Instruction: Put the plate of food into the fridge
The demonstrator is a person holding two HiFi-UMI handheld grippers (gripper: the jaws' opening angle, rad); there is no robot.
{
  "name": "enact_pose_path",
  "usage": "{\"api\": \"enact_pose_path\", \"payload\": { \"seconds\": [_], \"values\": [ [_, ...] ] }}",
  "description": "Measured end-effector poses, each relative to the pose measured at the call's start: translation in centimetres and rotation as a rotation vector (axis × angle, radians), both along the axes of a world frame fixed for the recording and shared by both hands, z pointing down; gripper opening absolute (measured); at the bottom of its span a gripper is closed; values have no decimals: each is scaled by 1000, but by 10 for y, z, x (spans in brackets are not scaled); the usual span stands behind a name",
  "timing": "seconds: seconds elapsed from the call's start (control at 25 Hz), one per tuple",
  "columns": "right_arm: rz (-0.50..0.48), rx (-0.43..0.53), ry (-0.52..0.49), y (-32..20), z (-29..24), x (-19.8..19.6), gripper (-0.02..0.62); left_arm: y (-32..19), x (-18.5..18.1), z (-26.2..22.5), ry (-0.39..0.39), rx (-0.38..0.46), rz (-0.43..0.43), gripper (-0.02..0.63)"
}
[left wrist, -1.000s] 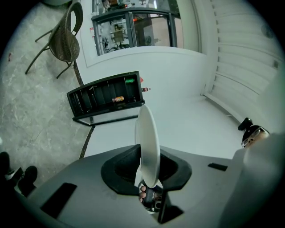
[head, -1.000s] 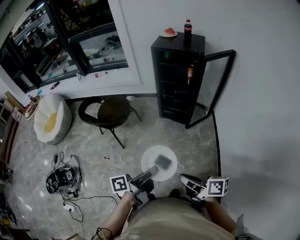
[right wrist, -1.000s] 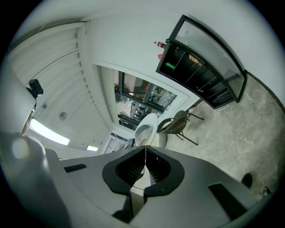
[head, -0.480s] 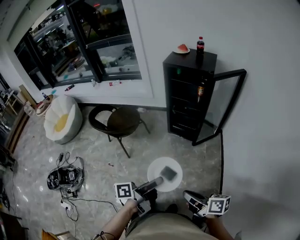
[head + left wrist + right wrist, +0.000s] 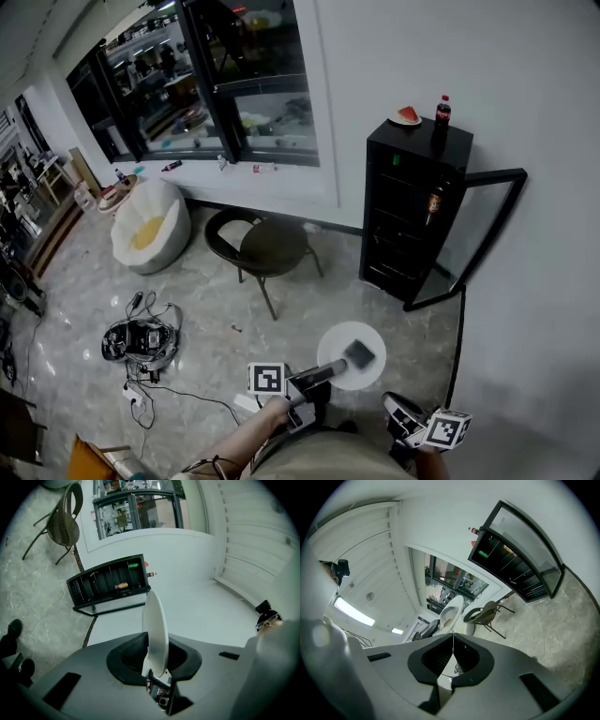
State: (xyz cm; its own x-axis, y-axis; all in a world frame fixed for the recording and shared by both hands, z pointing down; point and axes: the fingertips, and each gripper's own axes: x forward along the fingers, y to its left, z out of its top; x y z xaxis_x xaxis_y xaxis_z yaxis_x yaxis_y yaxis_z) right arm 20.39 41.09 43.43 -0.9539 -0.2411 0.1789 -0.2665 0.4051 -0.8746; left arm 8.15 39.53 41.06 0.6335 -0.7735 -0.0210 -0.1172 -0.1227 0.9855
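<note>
L gripper (image 5: 357,355) is pinching the plate (image 5: 342,337) by its rim, jaws clamping the thin edge so the disc's sticking out twd the fridge (image 5: 412,220). Plate's round, white, glossy; can't see food on it. R gripper (image 5: 453,641) is hanging near right, jaws pressed together, empty. Fridge is standing far right: boxy, matte black, glass door (image 5: 469,234) open for loading.

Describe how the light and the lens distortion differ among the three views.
Head view: even indoor light, mild bending at the edges, a soft shadow on the wall. Left gripper view: strong fisheye with black corners; the plate, edge-on, is sharp, the fridge looks tilted. Right gripper view: same fisheye; a ceiling lamp glares at left.
</note>
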Motion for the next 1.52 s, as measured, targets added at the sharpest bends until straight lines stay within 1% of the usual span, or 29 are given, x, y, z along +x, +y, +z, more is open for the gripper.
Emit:
{"api": "enact_pose_path", "payload": {
  "seconds": [0.12, 0.24, 0.32, 0.4, 0.52, 0.76, 0.96, 1.16, 1.52],
  "values": [
    [12, -7, 20, -3, 2, -3, 21, -6, -5, 1, -5, 20, 6, 66],
    [0, 56, 26, -10, -3, -13, 21, -6, -14, 11, 27, -24, -7, 66],
    [-4, 69, 30, -17, -4, -22, 21, -12, -24, 8, 48, -1, -20, 66],
    [3, 44, 58, -21, 1, -28, 21, -20, -35, 6, 39, 21, -28, 66],
    [20, 13, 83, -29, -2, -31, 21, -34, -41, 5, 44, 22, -21, 66],
    [41, 9, 106, -47, -4, -46, 21, -56, -51, 7, 62, 22, 10, 66],
    [85, -49, 40, -64, -13, -62, 21, -74, -66, 8, 75, 28, 27, 66],
    [109, -46, 74, -75, -15, -81, 21, -86, -81, 8, 97, 32, 51, 66],
    [99, -55, 93, -95, -15, -130, 21, -103, -124, 7, 90, 43, 90, 66]
  ]
}}
